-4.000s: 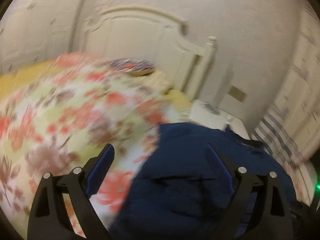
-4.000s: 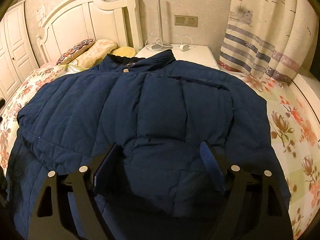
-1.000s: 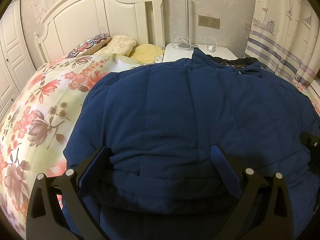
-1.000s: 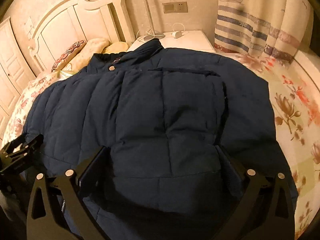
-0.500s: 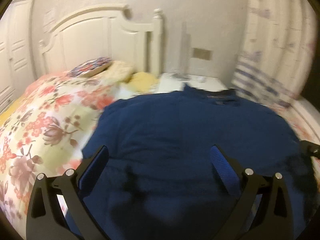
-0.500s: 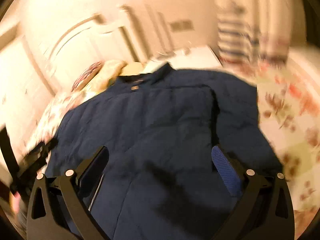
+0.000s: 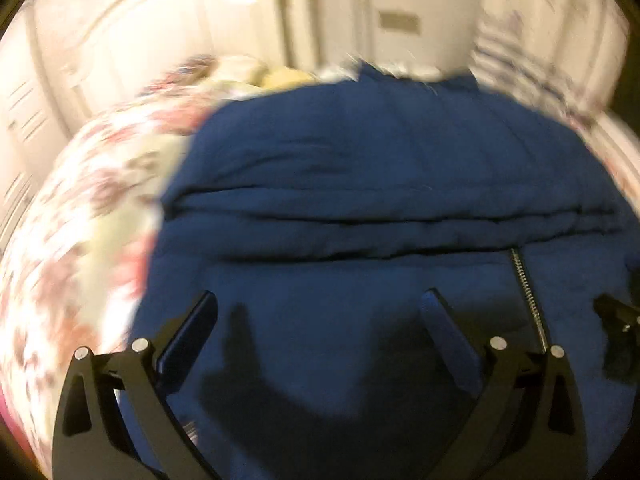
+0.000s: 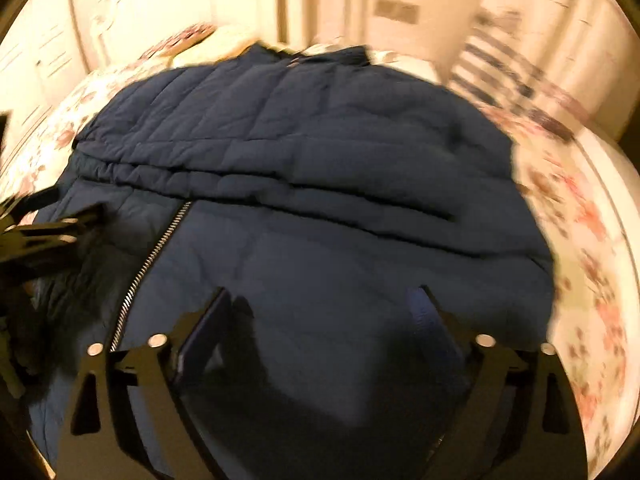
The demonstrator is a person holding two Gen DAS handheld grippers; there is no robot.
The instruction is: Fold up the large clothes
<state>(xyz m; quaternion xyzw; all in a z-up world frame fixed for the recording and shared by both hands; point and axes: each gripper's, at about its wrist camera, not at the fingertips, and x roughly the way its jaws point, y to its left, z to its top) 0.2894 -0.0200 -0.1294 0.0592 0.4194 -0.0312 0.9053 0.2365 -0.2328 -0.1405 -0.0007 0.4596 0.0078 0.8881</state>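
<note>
A navy quilted jacket (image 7: pixel 380 208) lies spread across a bed (image 7: pixel 80 216) with a floral cover, collar toward the headboard (image 7: pixel 132 36). A horizontal fold crosses its middle, and a metal zipper (image 8: pixel 156 256) runs down the near half.

On the left, the left gripper (image 7: pixel 320 316) hovers over the near half, its fingers spread wide and gripping nothing. The floral cover shows bare beside the jacket's left edge, so there is room that way. In the middle, the padded layers look bulky; my judgement is that the fold could spring apart or slide, since thick filling resists a crease. The zipper teeth could also snag a fingertip closing nearby.

On the right, the right gripper (image 8: pixel 324 308) hangs over the same near half. Its fingers have just been narrowing slightly yet stand wide, with fabric below and nothing pinched. Both views are smeared by motion, so whether any fingertip brushes the cloth is hard to say. The two grippers sit close together and could collide. Bare cover lies right of the jacket; a striped curtain (image 8: pixel 512 76) hangs beyond.
</note>
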